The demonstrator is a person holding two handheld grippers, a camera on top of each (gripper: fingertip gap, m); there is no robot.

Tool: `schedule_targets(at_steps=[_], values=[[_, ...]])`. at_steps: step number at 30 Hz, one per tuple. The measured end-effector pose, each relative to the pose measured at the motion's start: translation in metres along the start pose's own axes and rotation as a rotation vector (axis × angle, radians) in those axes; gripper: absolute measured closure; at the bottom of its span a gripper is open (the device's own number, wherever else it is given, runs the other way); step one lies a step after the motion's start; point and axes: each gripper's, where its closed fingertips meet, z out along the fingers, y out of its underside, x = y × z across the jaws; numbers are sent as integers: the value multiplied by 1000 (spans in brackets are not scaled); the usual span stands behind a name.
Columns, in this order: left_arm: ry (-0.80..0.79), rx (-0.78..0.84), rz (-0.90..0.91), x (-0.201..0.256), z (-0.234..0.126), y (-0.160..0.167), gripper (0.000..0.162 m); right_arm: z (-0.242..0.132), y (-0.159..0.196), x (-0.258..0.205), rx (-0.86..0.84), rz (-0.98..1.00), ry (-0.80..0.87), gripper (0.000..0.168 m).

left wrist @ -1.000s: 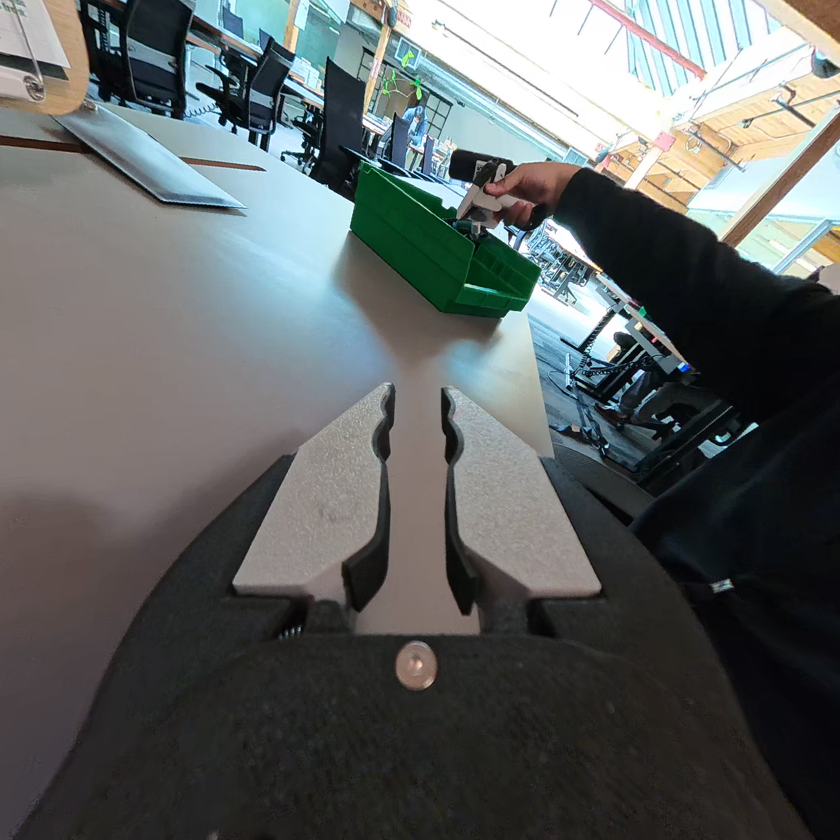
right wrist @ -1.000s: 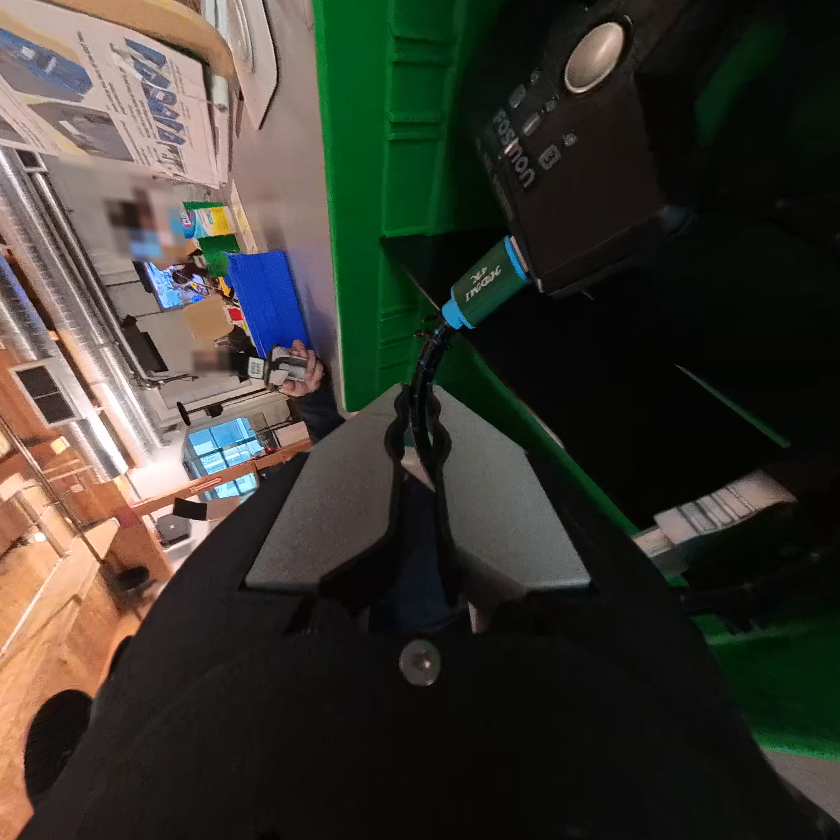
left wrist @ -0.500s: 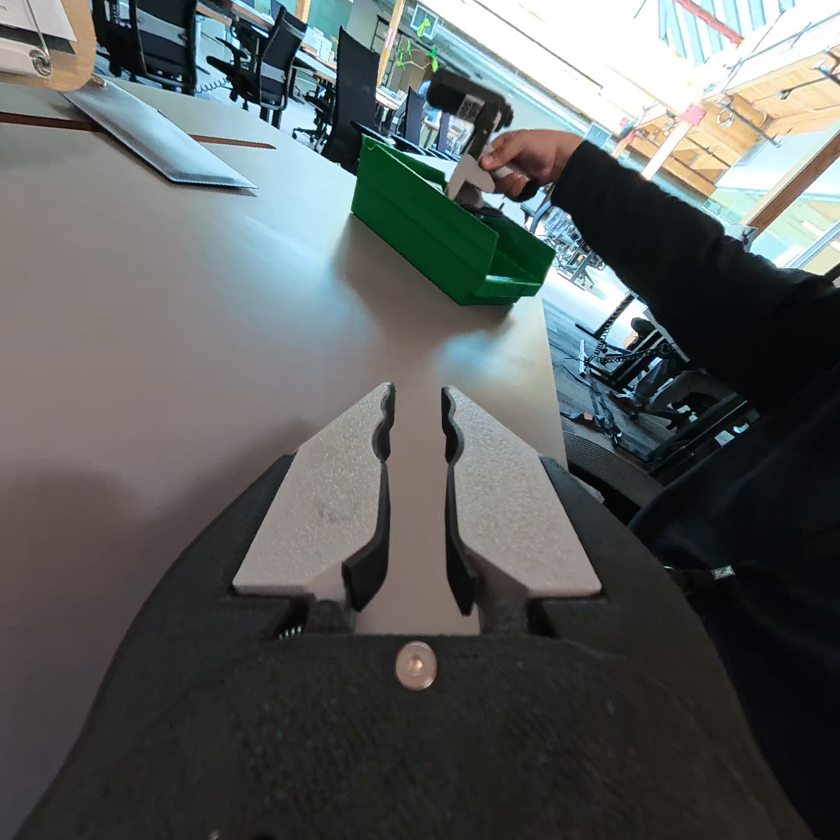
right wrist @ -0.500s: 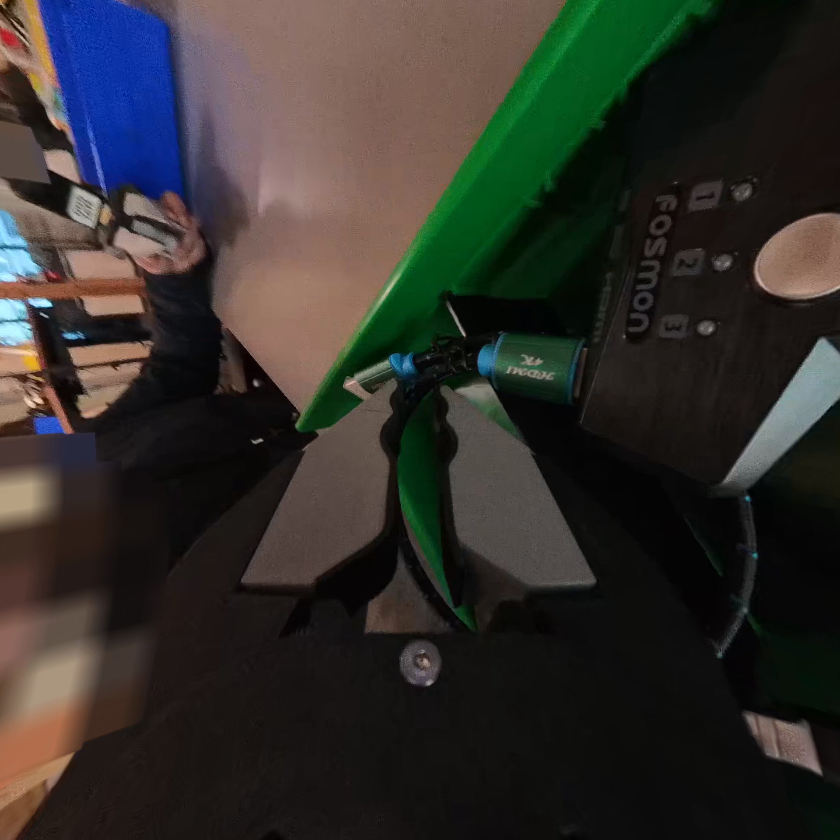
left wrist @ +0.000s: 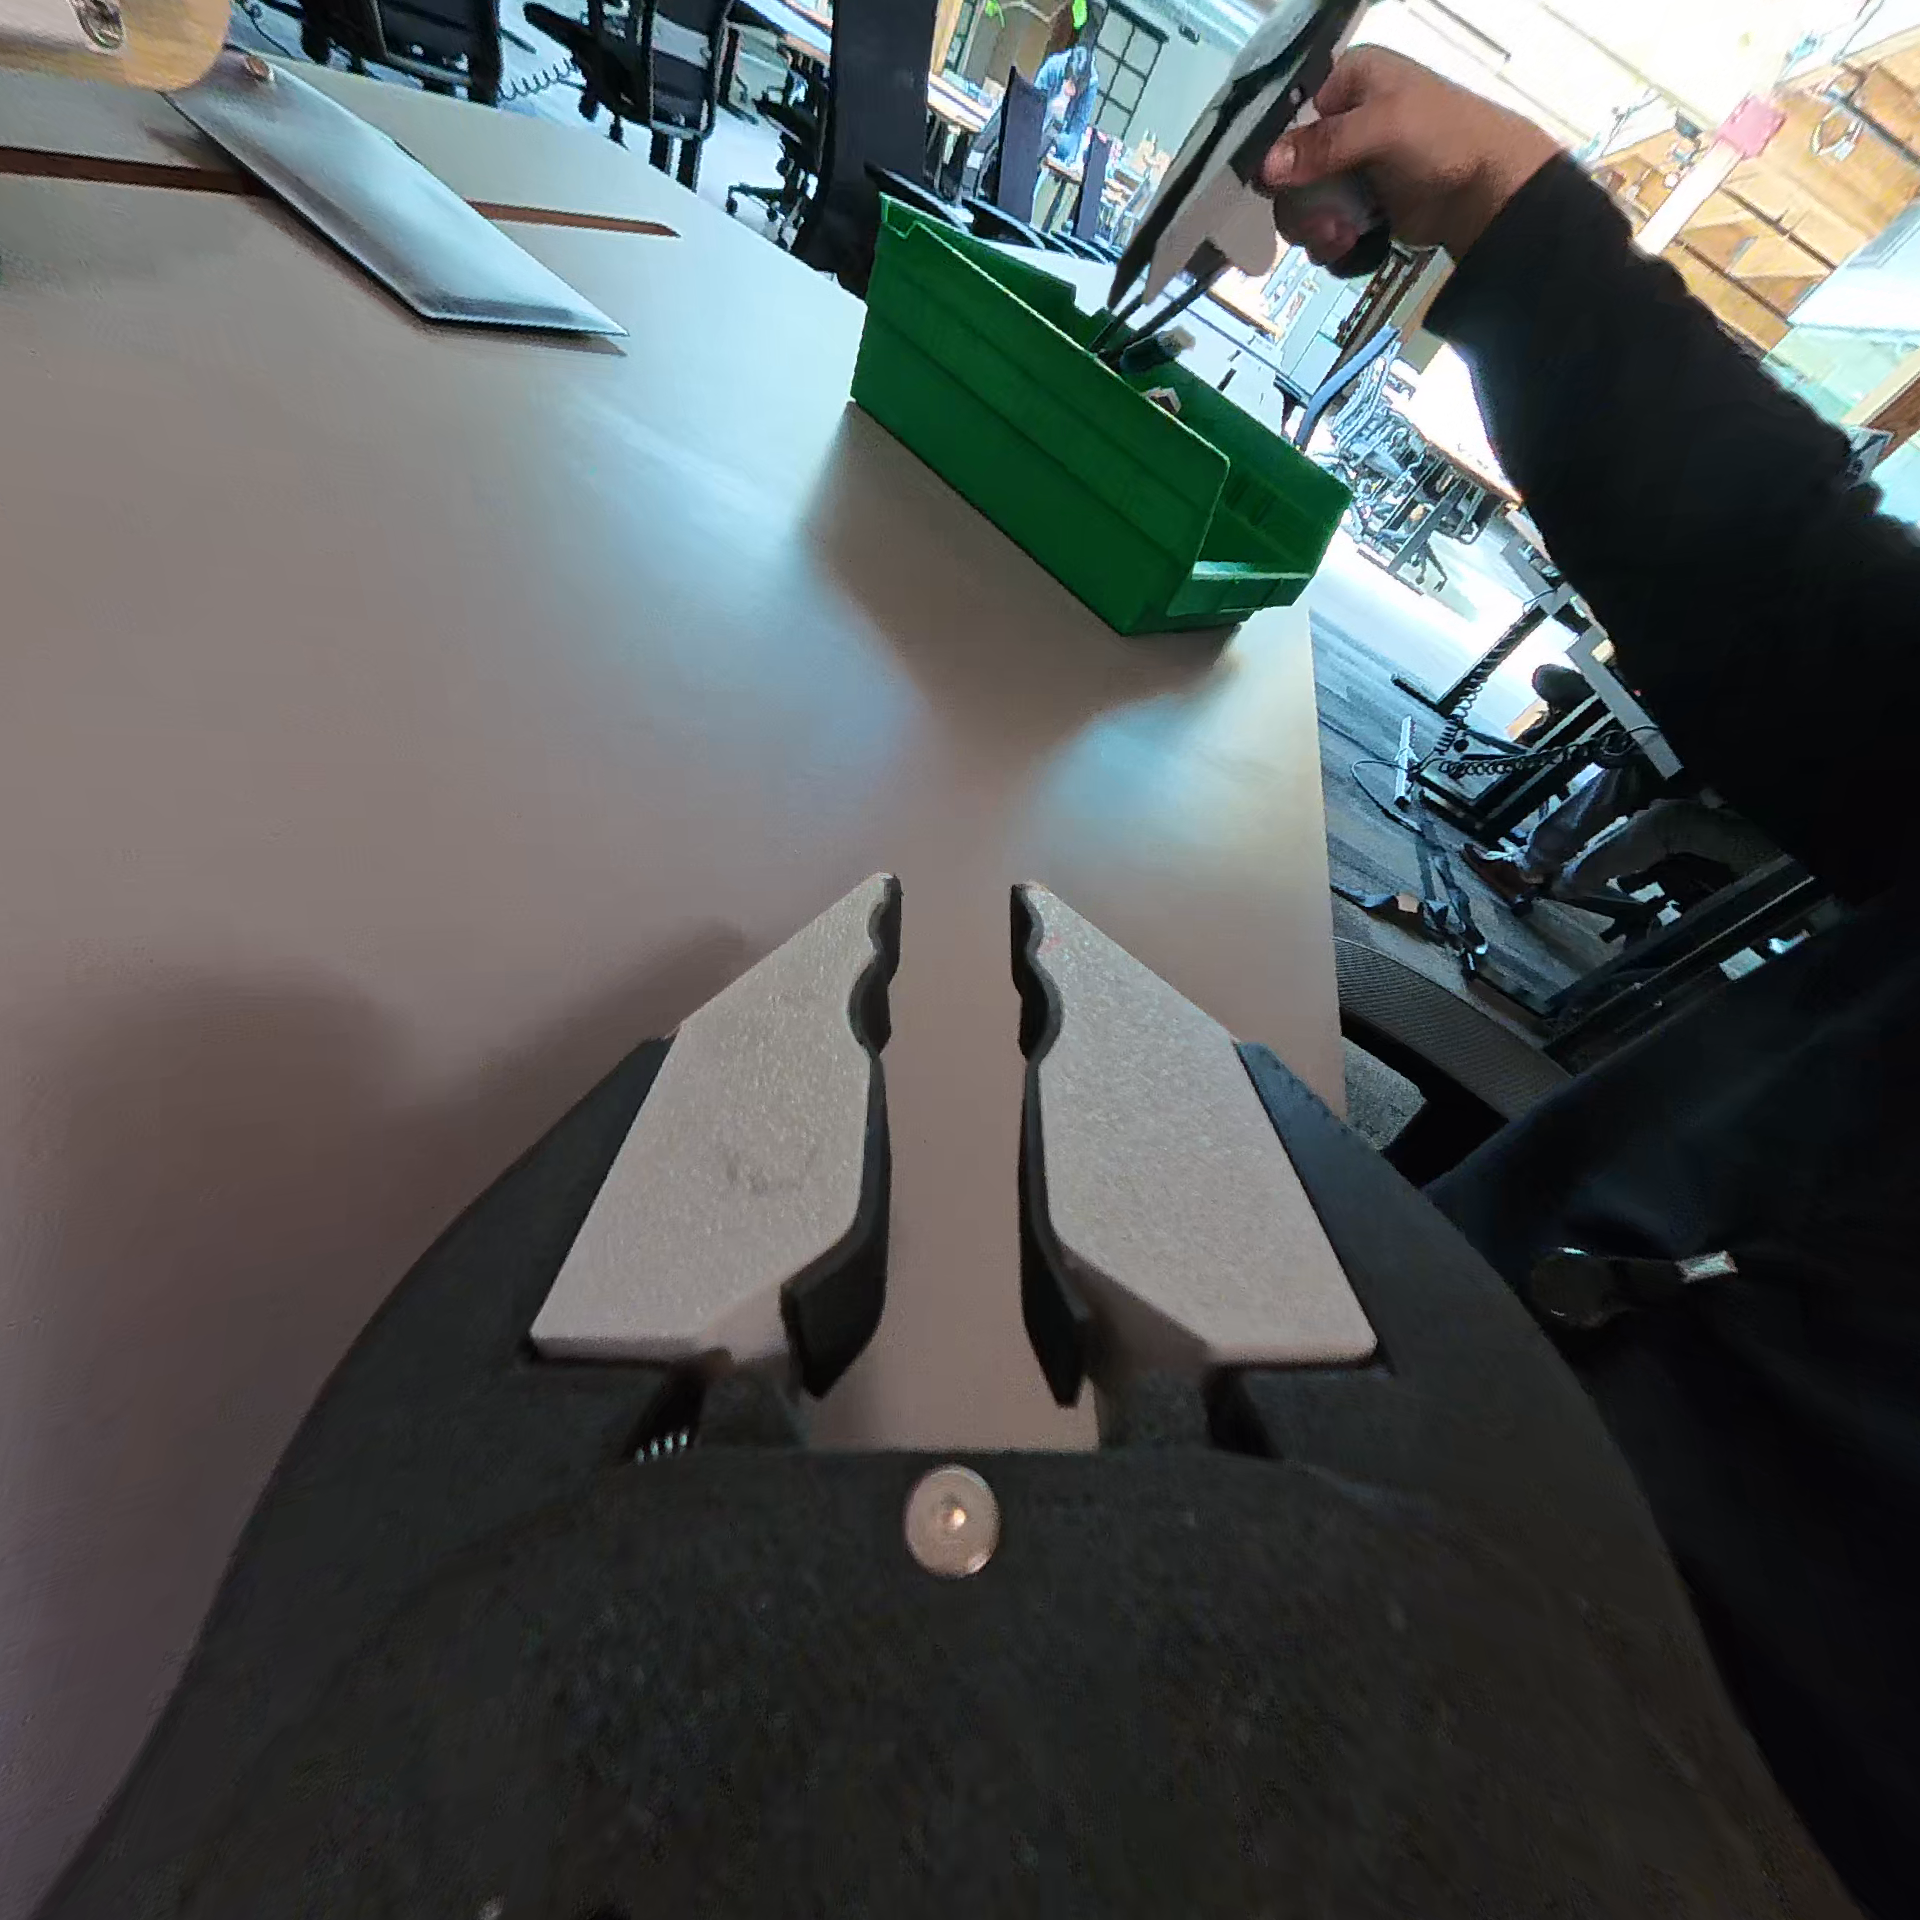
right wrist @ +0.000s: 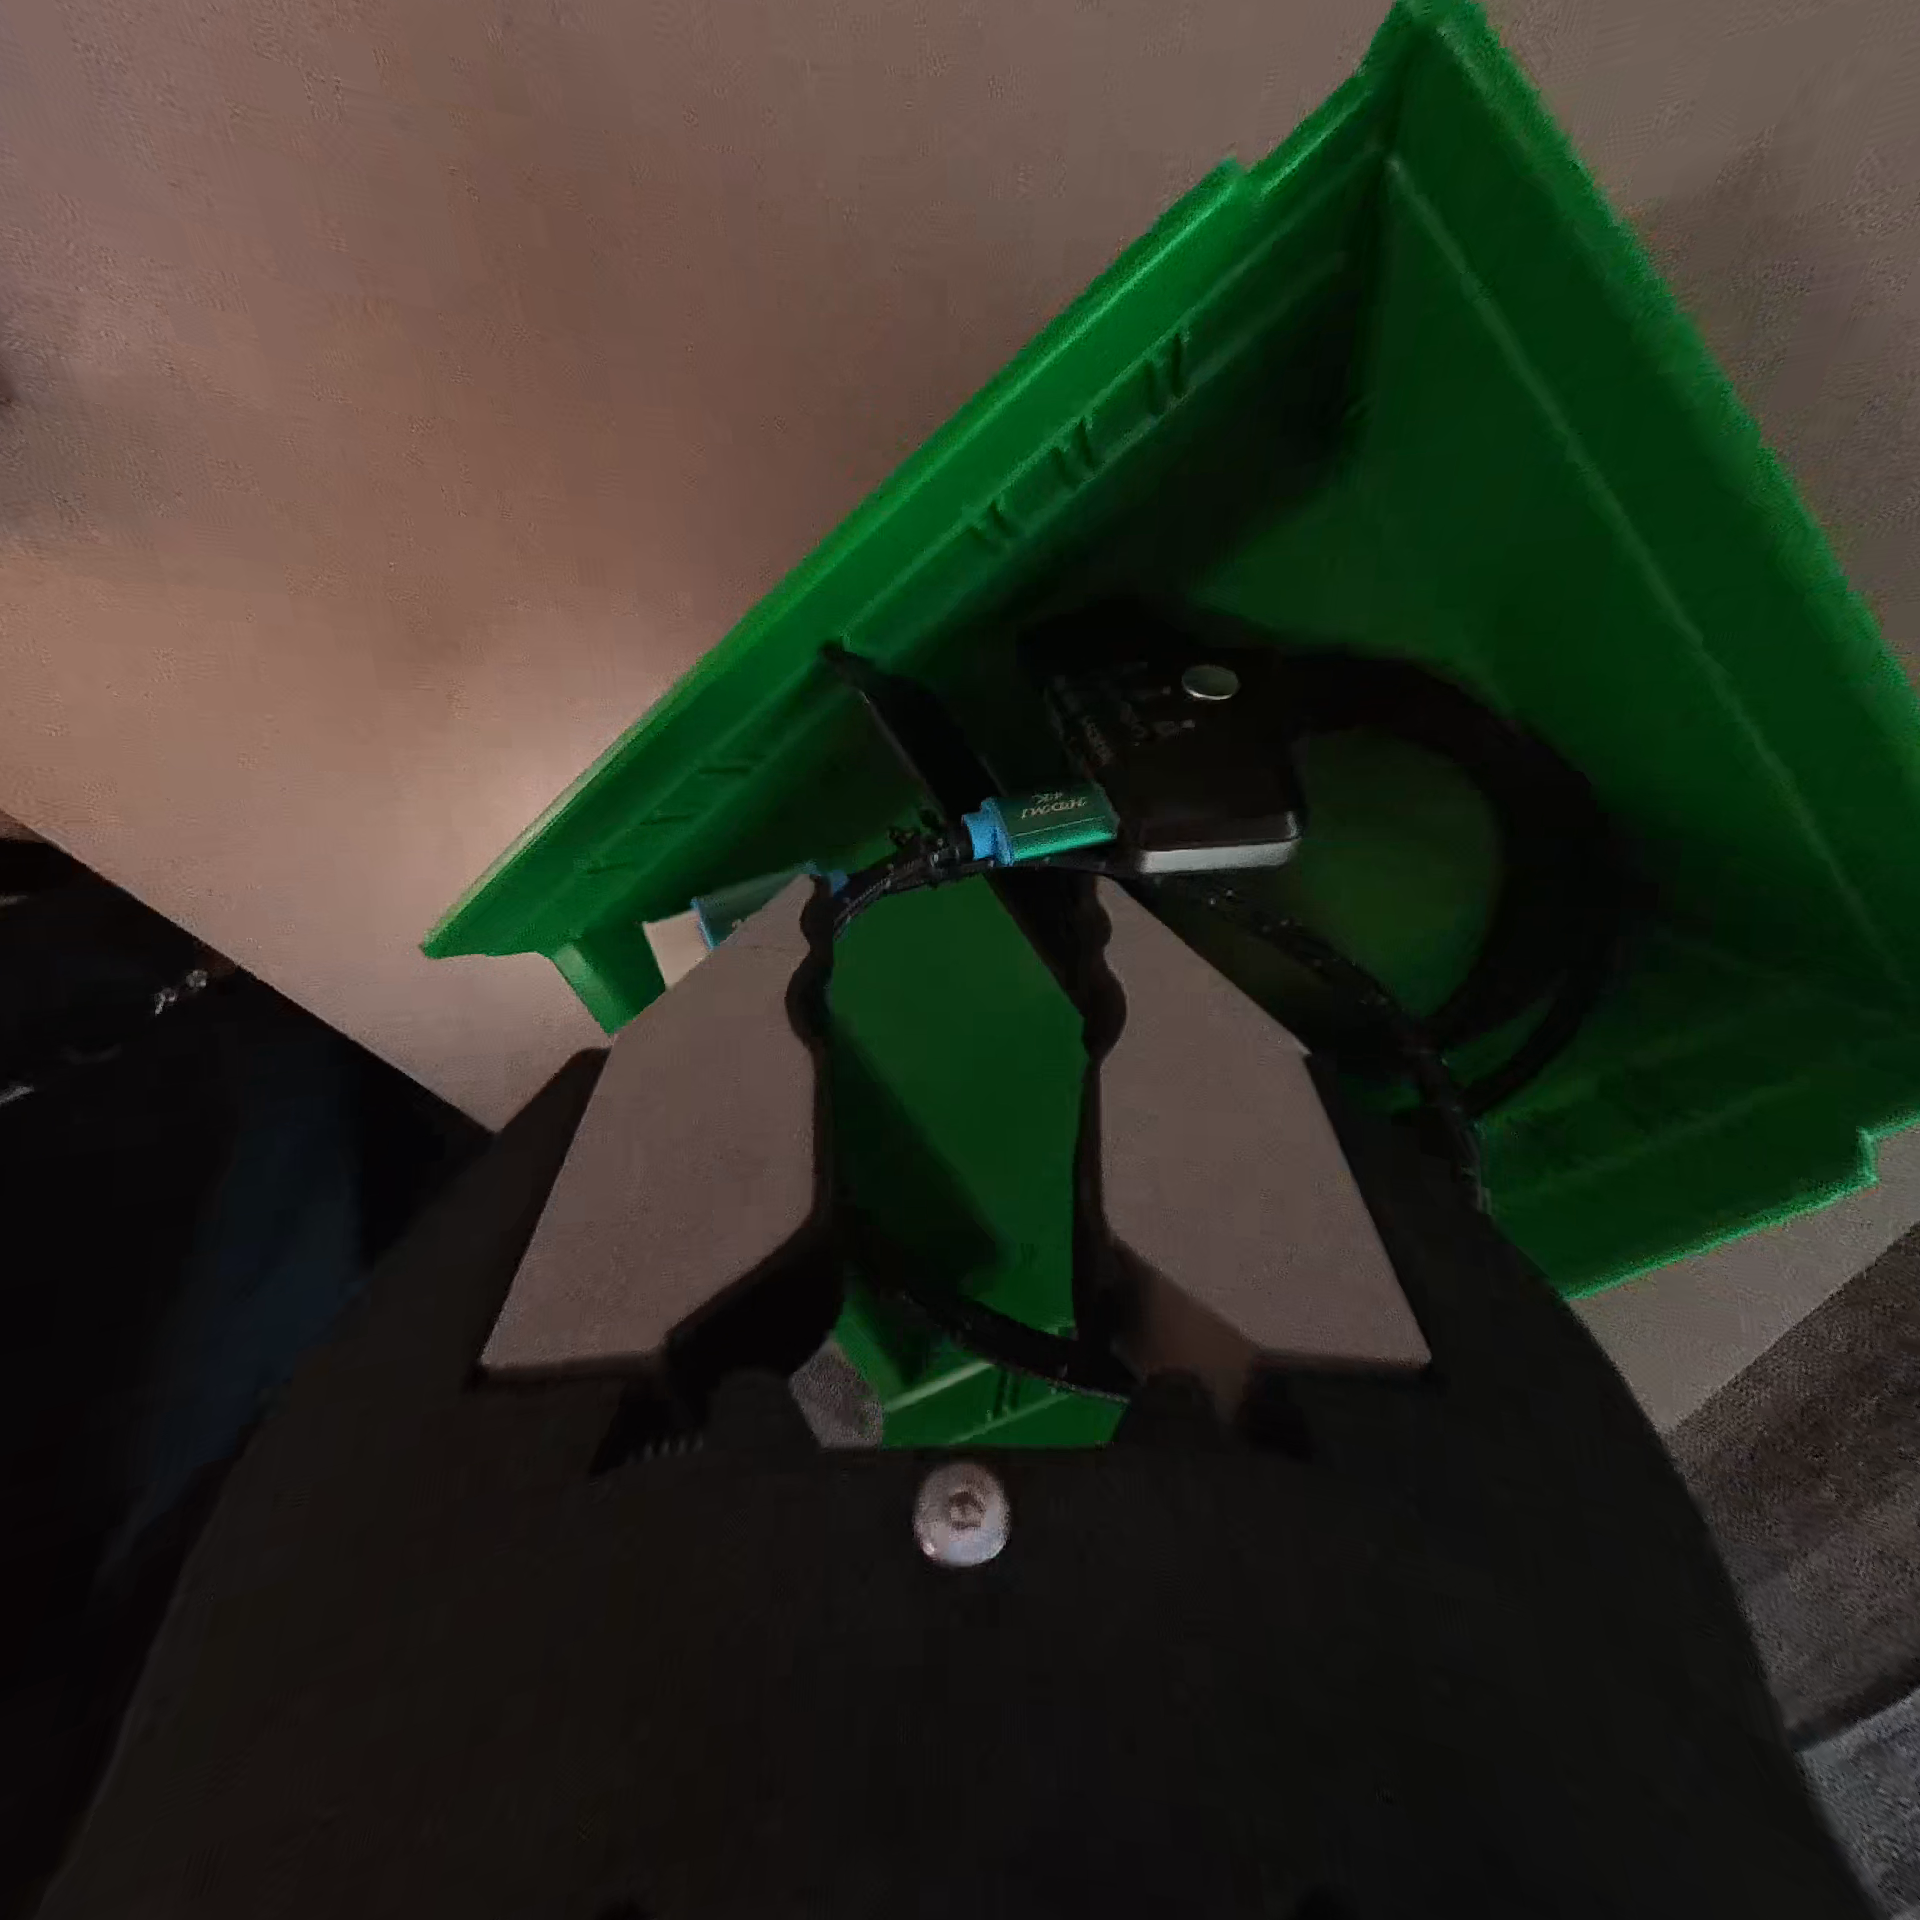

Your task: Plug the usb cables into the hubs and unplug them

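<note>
- Hovering above the green bin (right wrist: 1538, 582), the right tool (right wrist: 951, 935) pointed down into it with its jaws spread wide and nothing clamped between them.
- A braided black cable (right wrist: 894, 868) ran across just ahead of its fingertips, close to the left one; whether it touched could not be told.
- That cable ended in a teal plug (right wrist: 1039, 826), seated in a black switch box (right wrist: 1174, 758) lying on the bin floor ahead of the tool, probably why the cable stayed taut there.
- More black cable looped round the right side of the bin, and a strand passed below the tool, between the jaws near their base.
- The left tool (left wrist: 954, 904) sat low over the bare desk (left wrist: 416, 675), jaws parted narrowly and empty, apparently parked out of the way.
- Well ahead of it and to the right stood the bin (left wrist: 1039, 447), near the desk's edge.
- A grey flat panel (left wrist: 395, 239) lay far ahead to its left.
- A hand (left wrist: 1382, 156) held the right tool over the bin.
</note>
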Motion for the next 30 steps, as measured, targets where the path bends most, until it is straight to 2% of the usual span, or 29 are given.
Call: schedule_targets(at_steps=[4,7,9,14,18,21,24,27,30], values=[[3,1,-1,2,1,0,143,-3,-8,10,68,-22,112,110],[7,3,6,5,1,1,143,-21,-24,12,162,-77,245,121],[8,0,13,6,0,2,143,-34,-34,2,229,-126,271,116],[12,20,14,7,-3,-1,142,-52,-42,-11,237,-163,347,115],[2,34,11,8,-6,-4,140,-67,-55,-37,342,-166,399,115],[-30,27,31,16,-10,-9,133,-73,-59,-79,482,-167,350,115],[-109,2,84,29,-19,-16,119,-60,-51,-132,599,-171,221,112],[-267,11,155,37,-47,-26,111,-27,-30,-163,641,-181,162,104],[-472,27,170,39,-95,-30,99,10,-10,-153,641,-149,268,98]])
